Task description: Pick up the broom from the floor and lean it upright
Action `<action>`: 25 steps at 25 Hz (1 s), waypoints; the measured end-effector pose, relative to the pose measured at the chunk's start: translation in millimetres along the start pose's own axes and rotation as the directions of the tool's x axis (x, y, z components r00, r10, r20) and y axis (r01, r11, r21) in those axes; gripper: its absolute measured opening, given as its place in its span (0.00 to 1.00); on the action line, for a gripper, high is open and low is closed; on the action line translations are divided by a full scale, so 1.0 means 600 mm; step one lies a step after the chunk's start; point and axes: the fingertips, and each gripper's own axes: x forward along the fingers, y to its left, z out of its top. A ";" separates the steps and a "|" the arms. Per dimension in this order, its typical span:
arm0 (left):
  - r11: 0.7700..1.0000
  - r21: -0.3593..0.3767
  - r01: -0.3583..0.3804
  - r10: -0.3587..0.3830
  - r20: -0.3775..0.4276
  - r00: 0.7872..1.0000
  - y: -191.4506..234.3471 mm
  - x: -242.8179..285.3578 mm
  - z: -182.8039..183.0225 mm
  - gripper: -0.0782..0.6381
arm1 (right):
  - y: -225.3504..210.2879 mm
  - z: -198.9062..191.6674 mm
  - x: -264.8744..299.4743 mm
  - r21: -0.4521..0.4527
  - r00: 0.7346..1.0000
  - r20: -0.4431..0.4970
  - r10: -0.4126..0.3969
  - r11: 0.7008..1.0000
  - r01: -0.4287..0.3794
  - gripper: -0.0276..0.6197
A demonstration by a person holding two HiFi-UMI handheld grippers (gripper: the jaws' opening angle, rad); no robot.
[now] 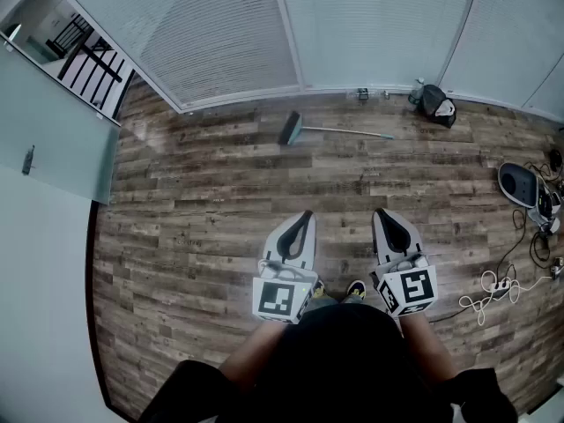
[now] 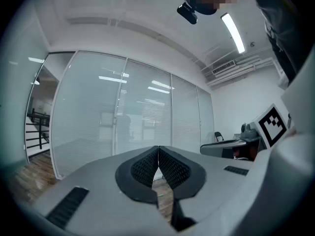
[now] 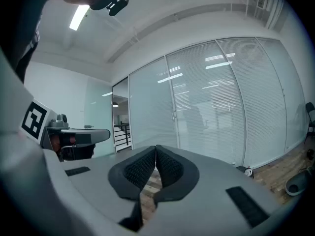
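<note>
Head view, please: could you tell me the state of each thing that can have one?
Broom, lying flat on the floor, untouched.
Left gripper, shut, empty.
Right gripper, shut, empty.
Glass door, open.
Blinds, lowered.

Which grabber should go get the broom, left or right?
Probably the right gripper: the broom lies far ahead by the glass wall, its thin handle stretching toward that side. The left gripper faces the brush head. Both are shut and empty.
</note>
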 end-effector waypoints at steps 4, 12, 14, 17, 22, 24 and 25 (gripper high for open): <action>1.000 0.011 0.008 -0.008 0.003 1.000 -0.004 -0.008 0.002 0.14 | 0.006 -0.001 -0.004 0.003 1.000 0.003 0.008 1.000 -0.008 0.07; 1.000 -0.012 0.007 -0.007 -0.015 1.000 -0.001 -0.019 -0.008 0.14 | 0.019 0.000 -0.011 0.060 0.997 0.043 0.060 0.996 -0.062 0.07; 1.000 -0.015 0.005 -0.006 -0.022 1.000 0.007 -0.022 -0.013 0.14 | 0.021 -0.002 -0.009 0.071 0.997 0.042 0.066 0.995 -0.069 0.07; 1.000 -0.024 0.008 -0.009 -0.034 0.999 0.023 -0.024 -0.023 0.14 | 0.020 -0.008 0.000 0.074 0.998 0.025 0.052 0.996 -0.054 0.07; 0.998 -0.062 0.010 -0.012 -0.038 0.999 0.048 -0.026 -0.030 0.14 | 0.036 -0.024 0.017 0.027 0.997 -0.013 0.073 0.997 -0.073 0.07; 0.997 -0.074 0.010 -0.013 -0.037 0.999 0.063 -0.025 -0.032 0.14 | 0.036 -0.033 0.029 0.036 0.998 -0.025 0.062 0.997 -0.061 0.07; 0.997 -0.072 0.010 -0.013 -0.038 0.999 0.072 -0.024 -0.034 0.14 | 0.035 -0.036 0.036 0.043 0.998 -0.027 0.059 0.997 -0.058 0.07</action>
